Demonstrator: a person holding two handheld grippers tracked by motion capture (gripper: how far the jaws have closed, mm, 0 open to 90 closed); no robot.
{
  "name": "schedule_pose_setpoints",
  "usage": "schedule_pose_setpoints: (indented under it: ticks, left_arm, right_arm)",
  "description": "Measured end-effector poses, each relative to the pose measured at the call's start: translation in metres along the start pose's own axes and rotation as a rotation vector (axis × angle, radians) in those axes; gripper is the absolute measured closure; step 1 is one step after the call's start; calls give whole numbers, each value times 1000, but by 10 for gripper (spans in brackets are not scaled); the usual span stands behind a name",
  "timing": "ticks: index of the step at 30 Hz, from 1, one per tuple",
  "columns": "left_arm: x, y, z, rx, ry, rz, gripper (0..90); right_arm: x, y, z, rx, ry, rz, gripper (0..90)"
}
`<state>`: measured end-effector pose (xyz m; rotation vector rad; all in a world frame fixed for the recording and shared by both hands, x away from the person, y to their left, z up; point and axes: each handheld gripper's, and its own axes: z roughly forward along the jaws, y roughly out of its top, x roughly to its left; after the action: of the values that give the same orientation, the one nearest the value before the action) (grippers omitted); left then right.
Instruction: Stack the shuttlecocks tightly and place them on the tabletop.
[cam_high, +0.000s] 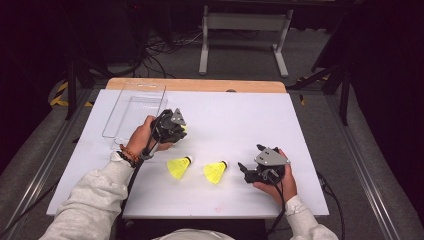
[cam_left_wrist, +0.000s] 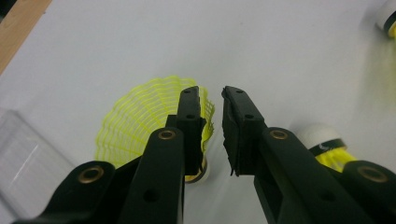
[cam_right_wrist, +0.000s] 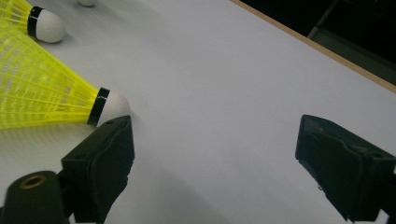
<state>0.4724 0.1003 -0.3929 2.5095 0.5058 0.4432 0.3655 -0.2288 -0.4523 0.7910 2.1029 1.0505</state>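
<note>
The shuttlecock (cam_left_wrist: 140, 121) under your left tool (cam_left_wrist: 211, 123) lies on the white surface (cam_high: 240, 120), just beside the near corner of the clear plastic tray (cam_high: 135, 107). In the left gripper view its yellow skirt fans out behind the left jaw and its white cork sits low beside that jaw. The jaws of this tool stand a narrow gap apart; nothing is pinched between them, and the pads press on nothing. The skirt's edge reaches past the left jaw toward the gap.

Two more shuttlecocks rest nearer to you on the surface. The middle shuttlecock (cam_high: 179, 166) lies with its cork pointing up and to the right in the high view. The right-hand shuttlecock (cam_high: 215, 171) lies near it, apart, in the same attitude.

Your right tool (cam_high: 250, 167) rests at the surface just beside the right-hand shuttlecock. Its jaws are spread wide and hold nothing. In the right gripper view the cork of that shuttlecock sits right at the tip of the left jaw; contact cannot be confirmed.

Your left hand (cam_high: 142, 135) grips the left tool, your right hand (cam_high: 280, 182) the right tool
</note>
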Motion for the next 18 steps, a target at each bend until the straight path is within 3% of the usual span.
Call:
schedule_pose_setpoints:
  ticks: [7, 13, 18]
  left_arm:
    - [-7, 12, 7, -9, -30, 18, 752]
    - [-16, 18, 17, 4, -33, 33, 742]
    - [-23, 23, 27, 29, -30, 53, 797]
  right_arm:
    - [0, -1, 0, 2, 16, -8, 125]
    - [1, 0, 1, 11, 32, -17, 124]
    - [3, -1, 2, 22, 38, -22, 124]
